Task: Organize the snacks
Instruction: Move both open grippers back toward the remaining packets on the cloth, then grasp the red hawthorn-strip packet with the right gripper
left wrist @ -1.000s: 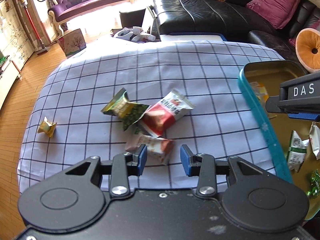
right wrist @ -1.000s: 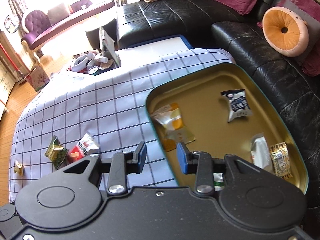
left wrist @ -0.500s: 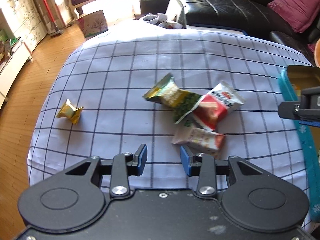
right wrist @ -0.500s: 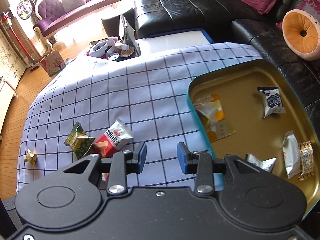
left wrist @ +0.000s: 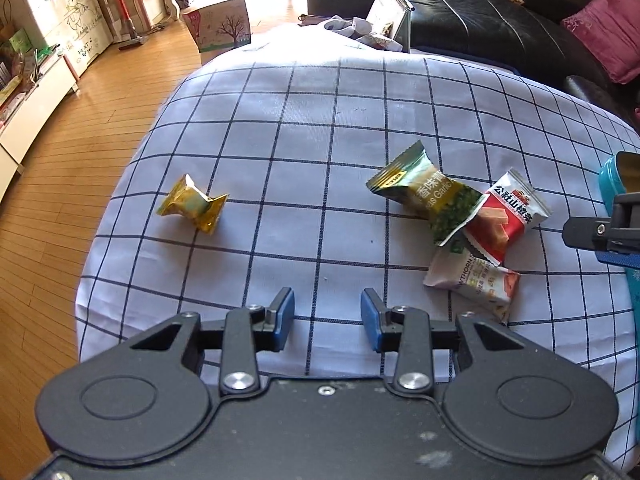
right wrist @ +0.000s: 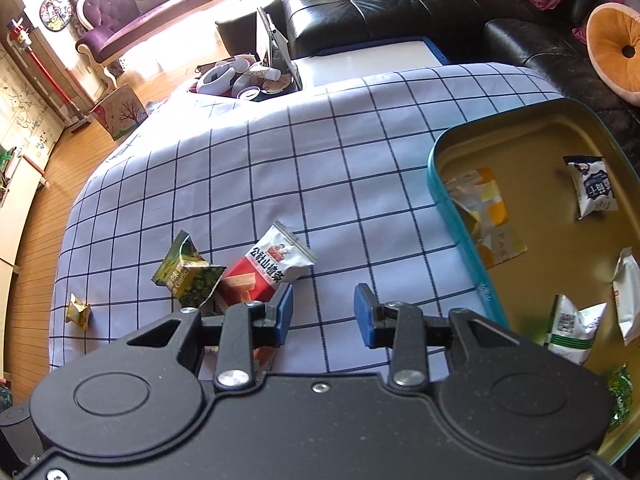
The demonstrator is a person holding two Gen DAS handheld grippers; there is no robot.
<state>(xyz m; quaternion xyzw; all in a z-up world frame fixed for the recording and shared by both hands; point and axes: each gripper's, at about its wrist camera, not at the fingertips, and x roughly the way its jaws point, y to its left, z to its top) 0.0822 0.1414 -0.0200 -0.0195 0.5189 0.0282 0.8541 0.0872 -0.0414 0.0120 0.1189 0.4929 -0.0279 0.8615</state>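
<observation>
Both tools hung above the checked tablecloth [left wrist: 320,120]. The left gripper [left wrist: 327,318] had its blue pads spread, with nothing between them; the right gripper [right wrist: 323,314] was likewise spread and empty. Three snack packets lay overlapping on the cloth: a green packet [left wrist: 424,194], a red-and-white packet [left wrist: 506,216] and a pale packet [left wrist: 474,280], all well apart from the teal tin [right wrist: 456,224]. A gold candy [left wrist: 192,204] lay alone, farther still from the tin. Several packets lay inside the tin.
</observation>
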